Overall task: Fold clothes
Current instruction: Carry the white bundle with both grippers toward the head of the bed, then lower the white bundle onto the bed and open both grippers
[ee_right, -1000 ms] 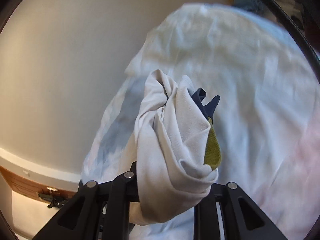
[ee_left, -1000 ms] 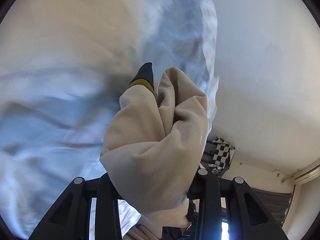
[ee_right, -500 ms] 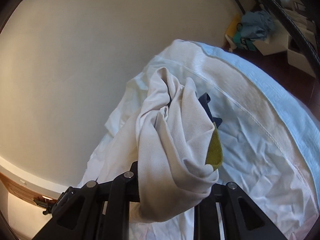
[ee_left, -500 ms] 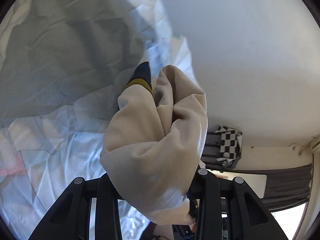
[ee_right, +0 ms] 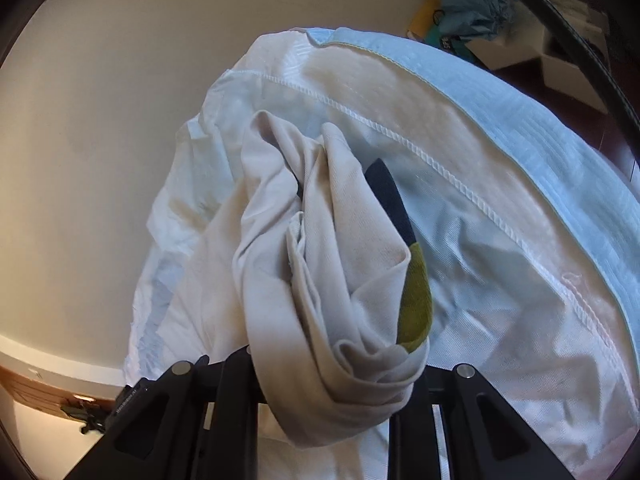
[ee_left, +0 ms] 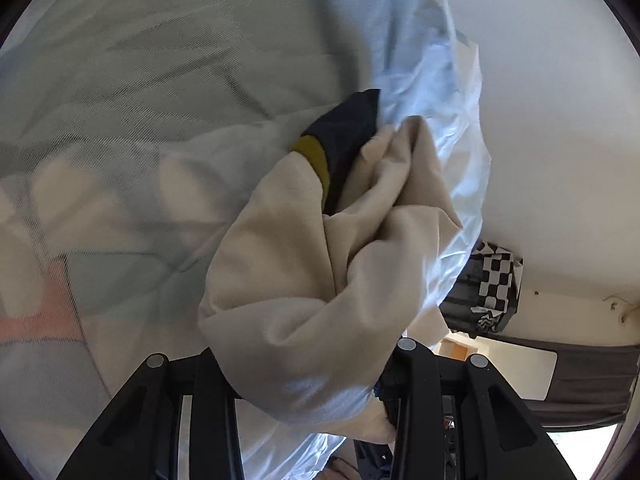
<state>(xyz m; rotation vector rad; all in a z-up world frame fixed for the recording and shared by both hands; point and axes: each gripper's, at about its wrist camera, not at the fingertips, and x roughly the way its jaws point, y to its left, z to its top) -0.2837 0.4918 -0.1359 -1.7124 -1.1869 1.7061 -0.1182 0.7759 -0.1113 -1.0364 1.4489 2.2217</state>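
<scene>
A cream garment (ee_left: pixel 320 280) with a navy and mustard trim (ee_left: pixel 344 136) is bunched between the fingers of my left gripper (ee_left: pixel 312 368), which is shut on it. My right gripper (ee_right: pixel 324 376) is shut on another bunch of the same cream garment (ee_right: pixel 320 264), with its navy and mustard trim (ee_right: pixel 412 288) on the right side. The cloth hides the fingertips of both grippers. Behind both bunches hangs a large thin white sheet-like cloth (ee_left: pixel 160 160), which also shows in the right wrist view (ee_right: pixel 500 280) with a stitched hem and a light blue border.
A pale wall or ceiling (ee_left: pixel 560 120) fills the right of the left wrist view. A checkered black and white cloth (ee_left: pixel 496 280) lies on dark furniture there. In the right wrist view, cardboard boxes (ee_right: pixel 568 68) and a blue bundle (ee_right: pixel 476 4) sit on a dark floor.
Both views have swung, so the white cloth fills more of each frame and is sharper. Both grippers stay shut on the cream garment, whose bunches look nearly the same.
</scene>
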